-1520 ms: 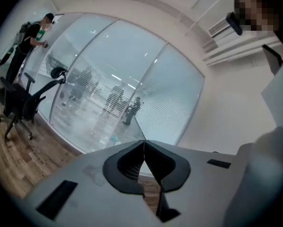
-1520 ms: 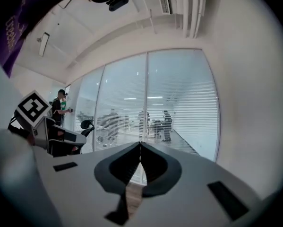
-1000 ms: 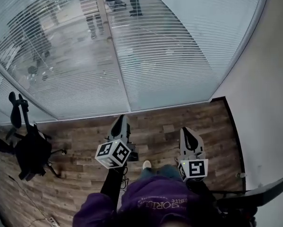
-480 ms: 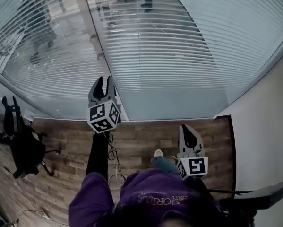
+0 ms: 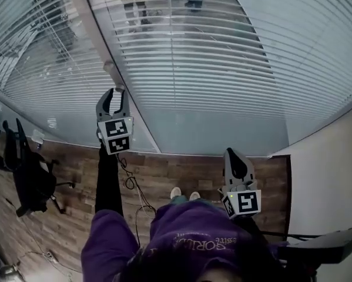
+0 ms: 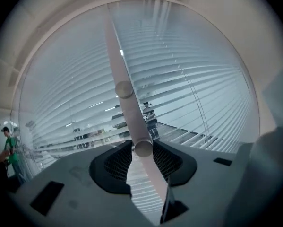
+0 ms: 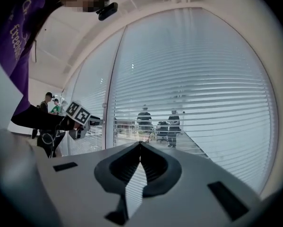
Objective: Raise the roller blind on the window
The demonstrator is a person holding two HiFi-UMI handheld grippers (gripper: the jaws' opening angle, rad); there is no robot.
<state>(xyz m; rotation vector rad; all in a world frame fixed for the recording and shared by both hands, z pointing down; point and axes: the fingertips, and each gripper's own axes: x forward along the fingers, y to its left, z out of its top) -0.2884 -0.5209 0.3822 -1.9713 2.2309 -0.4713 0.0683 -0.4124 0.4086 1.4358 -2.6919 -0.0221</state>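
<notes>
A slatted blind (image 5: 223,57) hangs down over the glass wall ahead. A pale post (image 5: 99,34) divides the panes and carries round knobs (image 6: 124,89). My left gripper (image 5: 114,96) is raised to this post. Its jaws have just been opening and now stand wide. In the left gripper view the lower knob (image 6: 143,148) shows in the gap of the left gripper (image 6: 142,151), with neither pad pressing on it. My right gripper (image 5: 234,159) hangs low on the right, shut and empty. In the right gripper view its tips (image 7: 140,144) meet before the blind (image 7: 193,79).
A black office chair (image 5: 29,178) stands on the wooden floor at left. A cable (image 5: 131,184) trails below the left arm. A white wall (image 5: 334,175) closes the right side, with a dark desk edge (image 5: 328,245) near it. People (image 7: 144,119) stand beyond the glass.
My left gripper has gone from low beside the right one up to the window post, rolled, and opened its jaws. The right gripper has stayed low and shut.
</notes>
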